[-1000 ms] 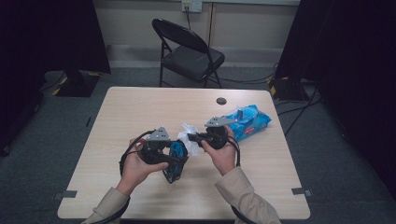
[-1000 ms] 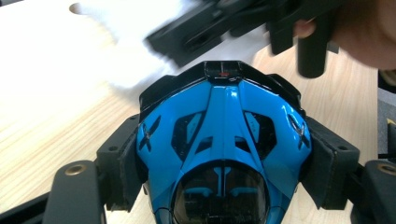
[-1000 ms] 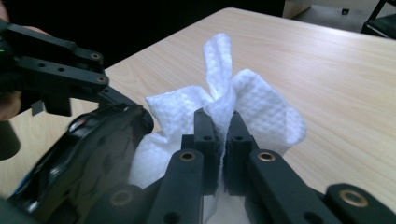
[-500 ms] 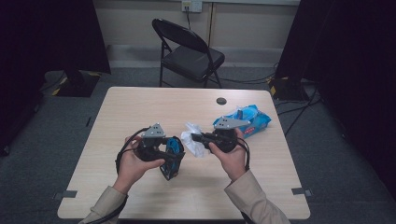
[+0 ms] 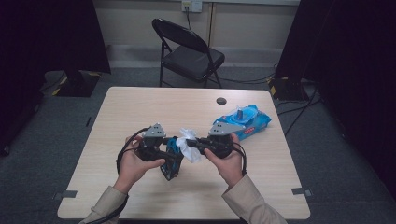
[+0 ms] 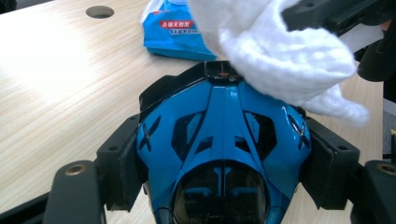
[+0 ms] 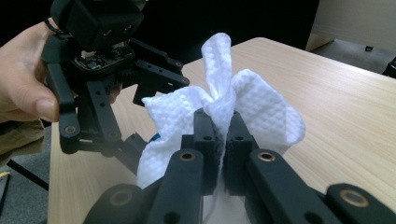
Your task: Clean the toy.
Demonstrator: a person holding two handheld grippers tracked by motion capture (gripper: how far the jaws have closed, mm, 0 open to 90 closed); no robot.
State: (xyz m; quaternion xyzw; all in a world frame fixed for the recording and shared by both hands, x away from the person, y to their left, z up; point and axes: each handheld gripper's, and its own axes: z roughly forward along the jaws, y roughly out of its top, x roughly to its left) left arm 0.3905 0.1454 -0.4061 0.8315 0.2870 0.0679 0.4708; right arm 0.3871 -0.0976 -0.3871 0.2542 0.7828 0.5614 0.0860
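While the left tongs (image 5: 170,156) clamped the blue shell (image 6: 223,140) by its two flanks, the right tongs (image 7: 223,135) were clenched on a bunched white wipe (image 7: 254,112) and held it against the shell's far end. The shell, a glossy blue and black moulded piece that looked like a small toy body, served as the landmark: it hung just above the bench (image 5: 140,107), between the two hands, with the wipe touching its upper rim on the side away from the left hand (image 5: 133,163). Beyond the shell, towards the bench's far right corner, lay the blue wipe packet (image 5: 247,119); farther off still sat a small dark round hole in the bench top (image 5: 221,101).

The step in hand looked like wiping the shell clean. To do it well, the left grip wanted to stay firm and square, since the glossy surface could slide out from between the pads under sideways pressure. The strokes were best run along the shell's length, from its far rim towards the dark window near the left tongs, with light pressure only. The wipe was pinched near its middle, so loose folds stuck out to both sides; those folds, rather than the hard tips of the right tongs, should have met the plastic. Turning the shell a little would have brought its recessed black vents within reach.
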